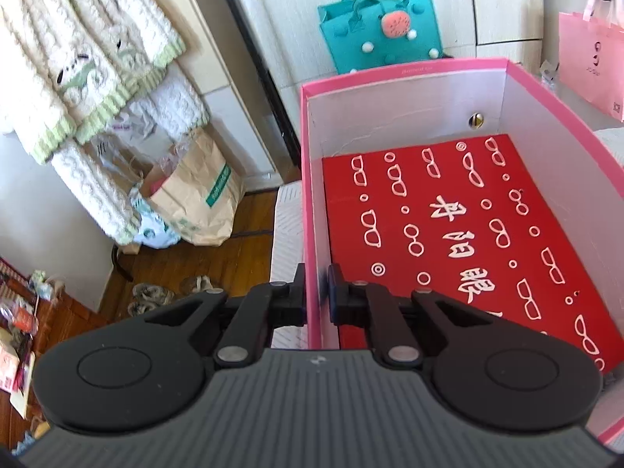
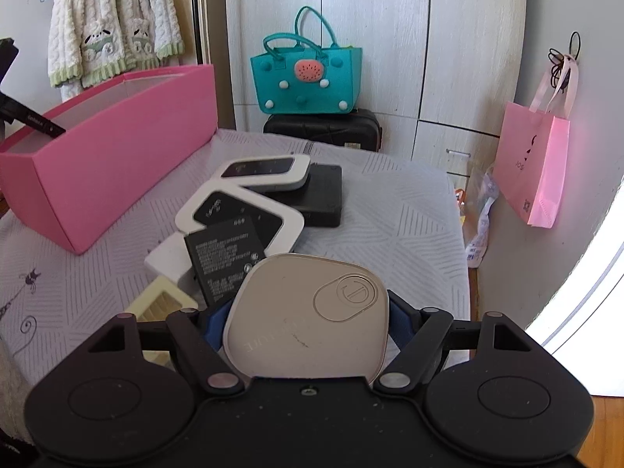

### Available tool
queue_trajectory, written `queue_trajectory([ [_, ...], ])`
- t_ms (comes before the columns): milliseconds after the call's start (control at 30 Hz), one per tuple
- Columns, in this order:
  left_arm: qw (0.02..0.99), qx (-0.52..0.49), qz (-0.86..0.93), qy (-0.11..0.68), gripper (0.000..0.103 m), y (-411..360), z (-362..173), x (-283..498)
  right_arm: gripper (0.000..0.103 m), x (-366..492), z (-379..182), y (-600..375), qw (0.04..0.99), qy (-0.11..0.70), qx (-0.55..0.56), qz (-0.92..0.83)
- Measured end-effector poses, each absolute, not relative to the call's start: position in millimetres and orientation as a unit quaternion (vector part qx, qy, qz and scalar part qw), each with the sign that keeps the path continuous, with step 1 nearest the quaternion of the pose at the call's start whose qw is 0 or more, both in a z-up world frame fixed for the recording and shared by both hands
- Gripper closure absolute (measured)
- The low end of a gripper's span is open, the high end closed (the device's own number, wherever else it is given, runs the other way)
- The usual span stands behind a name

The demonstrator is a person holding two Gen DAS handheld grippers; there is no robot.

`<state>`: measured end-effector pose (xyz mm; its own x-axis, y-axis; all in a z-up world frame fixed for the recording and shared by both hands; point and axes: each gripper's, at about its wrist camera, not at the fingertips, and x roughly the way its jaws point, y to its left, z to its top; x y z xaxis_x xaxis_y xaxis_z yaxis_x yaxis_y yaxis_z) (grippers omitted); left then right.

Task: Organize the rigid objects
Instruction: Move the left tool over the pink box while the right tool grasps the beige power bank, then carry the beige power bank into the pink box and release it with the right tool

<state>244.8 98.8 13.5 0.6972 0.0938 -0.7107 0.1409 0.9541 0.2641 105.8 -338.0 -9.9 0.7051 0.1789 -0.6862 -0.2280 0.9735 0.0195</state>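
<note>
White wardrobe doors close off the far wall, with a wooden floor showing at the left of the bed. On that wall side hang a cream knitted cardigan with green trim and a pink paper bag on a hook. Below the cardigan stands a brown paper bag on the floor.

Work surface is a bed under a pale grey, line-patterned cover. At its head sits a black case bearing a teal felt handbag.

A pink box, open-topped with white inner walls, lies on the left part of the bed; a red card printed with white spectacles covers its floor. The left tool is pressed together on the box's near left wall, one finger outside and one inside.

Right of the box, a cluster of rigid items lies on the cover: a black flat block, two white-framed devices overlapping it and each other, a black battery leaning on the nearer device, a white block and a cream piece beside it.

The right tool stands wide, pinching a beige rounded-square device by its sides, nearest the viewer and above the cluster.
</note>
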Motion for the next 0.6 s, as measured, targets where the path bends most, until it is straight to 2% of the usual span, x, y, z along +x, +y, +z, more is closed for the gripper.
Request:
queue_trajectory([
  [167, 0.909, 0.140, -0.032, 0.390, 0.098, 97.8, 22.5, 240.6, 0.022, 115.5, 15.7, -339.0, 0.930, 0.344, -0.026, 0.127],
  [367, 0.906, 0.136, -0.055, 0.398, 0.097, 97.0, 19.8, 233.5, 0.022, 136.4, 64.6, -315.9, 0.929, 0.311, -0.023, 0.201],
  [600, 0.913, 0.126, -0.082, 0.379, 0.095, 100.5, 24.2, 227.1, 0.022, 176.8, 99.0, -264.8, 0.891, 0.337, 0.010, 0.303],
])
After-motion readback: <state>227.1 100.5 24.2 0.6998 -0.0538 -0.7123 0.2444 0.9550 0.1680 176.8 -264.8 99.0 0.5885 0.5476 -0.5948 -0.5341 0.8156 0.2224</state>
